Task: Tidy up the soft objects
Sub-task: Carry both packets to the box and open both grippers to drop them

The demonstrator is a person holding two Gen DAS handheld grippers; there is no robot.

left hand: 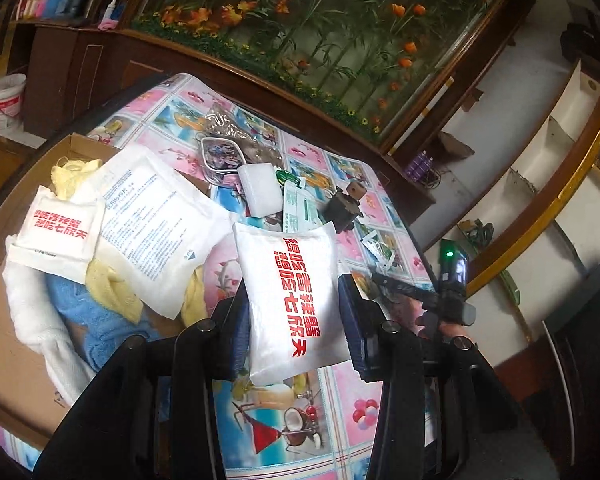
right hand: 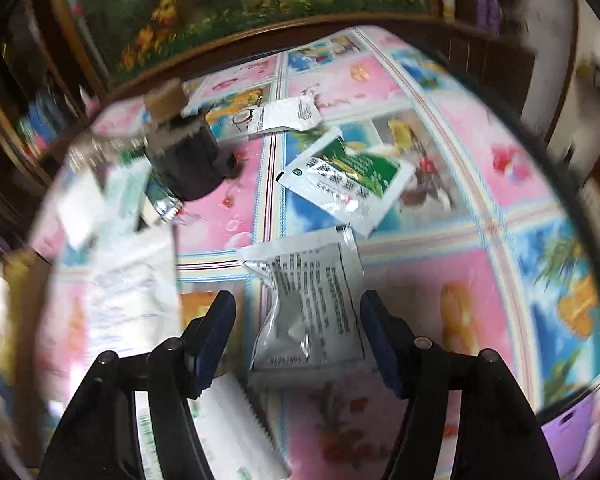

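Observation:
My left gripper (left hand: pixel 294 288) is shut on a white soft packet with red lettering (left hand: pixel 292 300), held above the flowered tablecloth (left hand: pixel 340 408). To its left an open cardboard box (left hand: pixel 4 344) holds yellow, blue and white towels (left hand: pixel 100 320), a second red-lettered packet (left hand: pixel 60 232) and a large white packet with blue print (left hand: pixel 152 220). My right gripper (right hand: pixel 298 300) stands open. A silver-white sachet (right hand: pixel 312 304) lies on the cloth between its blue pads (right hand: pixel 216 336), and neither pad presses on it.
A green-and-white sachet (right hand: pixel 348 176), a small white sachet (right hand: pixel 288 114) and a black object topped with a wooden block (right hand: pixel 188 160) lie farther out. A white foam block (left hand: pixel 260 190) and a clear bag (left hand: pixel 228 136) sit beside the box. A dark wooden cabinet (left hand: pixel 260 80) runs behind the table.

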